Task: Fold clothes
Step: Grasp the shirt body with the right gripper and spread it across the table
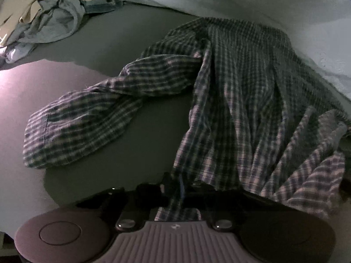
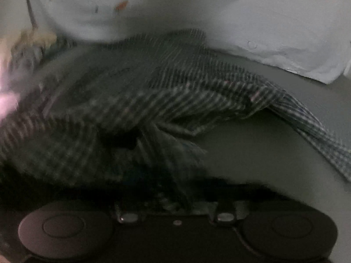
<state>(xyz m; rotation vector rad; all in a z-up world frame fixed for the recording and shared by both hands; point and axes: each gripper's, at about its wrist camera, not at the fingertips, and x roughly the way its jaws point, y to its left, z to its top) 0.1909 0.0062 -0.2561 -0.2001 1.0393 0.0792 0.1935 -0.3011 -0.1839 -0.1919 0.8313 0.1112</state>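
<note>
A dark plaid shirt (image 1: 237, 92) lies spread on a grey surface (image 1: 158, 131), one sleeve (image 1: 83, 118) stretched out to the left. My left gripper (image 1: 175, 195) is shut on the shirt's near edge; cloth bunches between its fingers. In the right wrist view the same plaid shirt (image 2: 153, 96) is blurred. My right gripper (image 2: 173, 195) is shut on a bunched fold of it, pulled up toward the camera. The fingertips of both grippers are mostly hidden by cloth and shadow.
A pile of other clothes, beige and light blue (image 1: 48, 15), lies at the far left. A pale sheet or bedding (image 1: 285, 6) borders the far side and shows in the right wrist view (image 2: 252, 17). Bright light falls on the surface at the left (image 1: 22, 100).
</note>
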